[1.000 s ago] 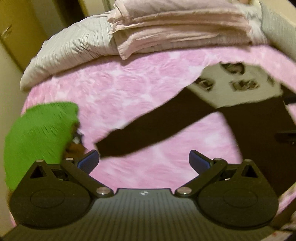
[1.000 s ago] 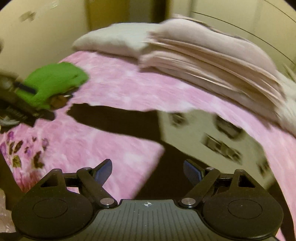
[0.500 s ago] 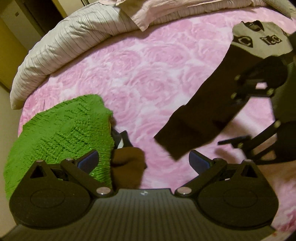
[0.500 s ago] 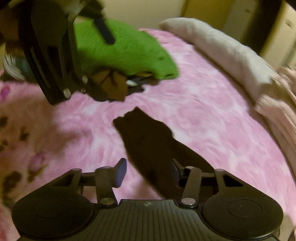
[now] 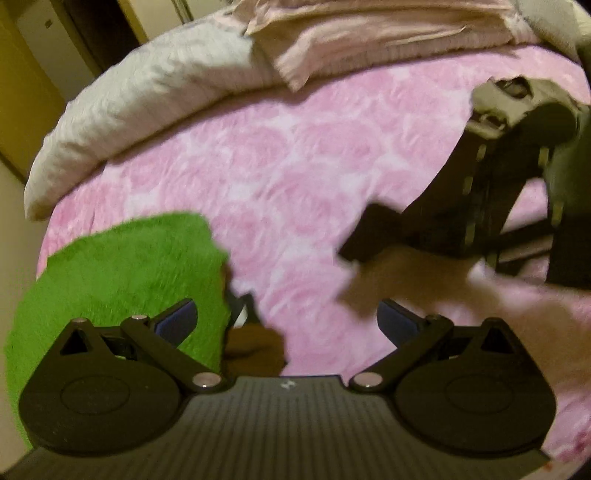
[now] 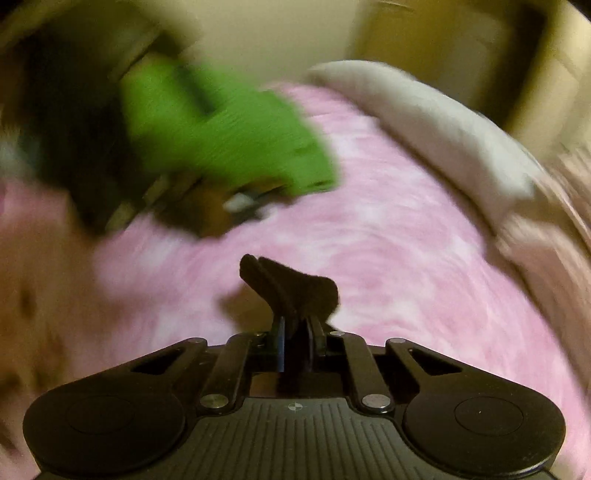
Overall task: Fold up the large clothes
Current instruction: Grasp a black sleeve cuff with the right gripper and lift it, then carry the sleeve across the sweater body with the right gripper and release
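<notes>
A dark sleeve (image 5: pixel 373 236) of a grey top with dark patches (image 5: pixel 495 99) lies across the pink rose bedspread (image 5: pixel 288 177). My right gripper (image 6: pixel 295 325) is closing its jaws on the sleeve's cuff (image 6: pixel 295 284); the dark cloth stands pinched between the pads and fans out beyond them. In the left wrist view that gripper shows as a blurred black shape (image 5: pixel 480 192) over the sleeve. My left gripper (image 5: pixel 286 319) hangs open over the bedspread, nothing between its fingers, the cuff a little ahead on its right.
A green knit garment (image 5: pixel 122 273) lies at the bed's left with a brown item (image 5: pixel 255 347) beside it. A pale pillow (image 5: pixel 147 110) and stacked pink blankets (image 5: pixel 369 33) line the far side. A wall and cupboard doors (image 6: pixel 461 55) stand beyond.
My right gripper swung down to the sleeve's end and closed its jaws on the cuff. My left gripper moved lower and toward the green garment, staying open.
</notes>
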Tool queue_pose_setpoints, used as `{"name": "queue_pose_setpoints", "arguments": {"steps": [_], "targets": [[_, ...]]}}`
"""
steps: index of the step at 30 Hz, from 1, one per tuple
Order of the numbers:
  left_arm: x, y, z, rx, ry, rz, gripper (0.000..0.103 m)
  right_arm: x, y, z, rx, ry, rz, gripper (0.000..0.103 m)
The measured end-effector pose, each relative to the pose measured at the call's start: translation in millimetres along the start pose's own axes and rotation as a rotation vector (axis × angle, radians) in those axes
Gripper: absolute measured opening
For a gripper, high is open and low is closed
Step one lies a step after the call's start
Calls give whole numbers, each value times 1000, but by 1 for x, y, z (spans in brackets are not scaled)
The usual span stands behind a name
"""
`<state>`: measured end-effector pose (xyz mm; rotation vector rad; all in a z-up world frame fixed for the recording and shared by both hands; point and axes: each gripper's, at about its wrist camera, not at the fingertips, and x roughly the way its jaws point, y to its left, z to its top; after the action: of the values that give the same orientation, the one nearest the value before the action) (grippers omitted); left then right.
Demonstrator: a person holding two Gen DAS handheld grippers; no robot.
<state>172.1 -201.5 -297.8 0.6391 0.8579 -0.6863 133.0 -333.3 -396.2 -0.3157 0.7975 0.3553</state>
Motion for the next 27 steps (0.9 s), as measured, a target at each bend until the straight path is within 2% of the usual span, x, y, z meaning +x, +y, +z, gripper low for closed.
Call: {"name": "queue_pose_setpoints", "arguments": {"steps": [4, 7, 11, 13, 14, 17, 19, 23, 25, 27], "targets": [[-9, -39, 37, 16, -48, -59, 102, -66, -88, 0, 348, -125, -96, 7], [-17, -90, 72, 61, -91, -115, 102, -135, -160, -20, 516, -260, -242, 7], [-29, -174, 114, 129, -135, -181, 102, -244, -241, -97, 698, -430, -516, 7], [-32, -218, 129, 150, -134, -201, 102, -277, -271, -163, 820, -459, -618, 7], [-33, -238, 135, 157, -129, -207, 102, -283, -285, -202, 904, -443, -642, 7], [-31, -294, 145, 176, -90, -216, 102, -271, -311, -306, 1166, -362, -630, 7], [-27, -324, 147, 186, -57, -215, 102, -259, -316, -349, 1240, -324, -575, 7], [-25, -371, 153, 182, -13, -239, 102, -255, -324, -401, 1344, -339, -446, 7], [-27, -387, 162, 207, -11, -254, 102, -261, -331, -413, 1402, -383, -399, 7], [-26, -397, 168, 234, -12, -273, 102, -282, -338, -425, 1425, -449, -389, 8]]}}
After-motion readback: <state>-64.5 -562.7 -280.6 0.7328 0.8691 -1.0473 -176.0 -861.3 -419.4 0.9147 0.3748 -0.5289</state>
